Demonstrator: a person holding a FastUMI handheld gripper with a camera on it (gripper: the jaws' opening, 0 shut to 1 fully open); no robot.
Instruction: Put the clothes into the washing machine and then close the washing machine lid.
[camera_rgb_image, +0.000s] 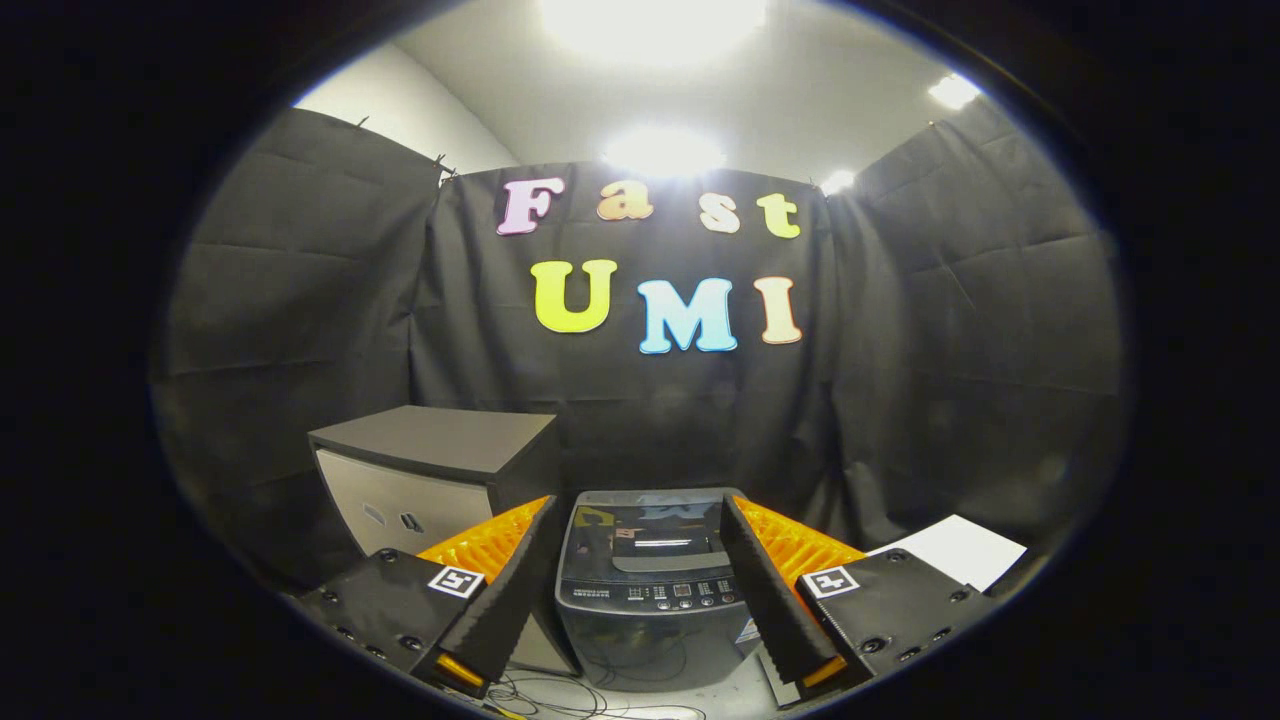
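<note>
The gripper (636, 590) hangs with its two fingers spread wide and nothing between them but open air, framing the washing machine (655, 590) that stands just ahead, probably so the person can line up on it. The machine's lid (650, 530) looks shut and reflects the lights. A low cabinet (430, 480) stands just left of the machine, white paper (955, 550) to its right; I can make out no clothes.

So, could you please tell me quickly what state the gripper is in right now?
Gripper: open, holding nothing; its fingers are spread apart, framing the dark grey top-loading washing machine, whose glossy lid lies flat.
</note>
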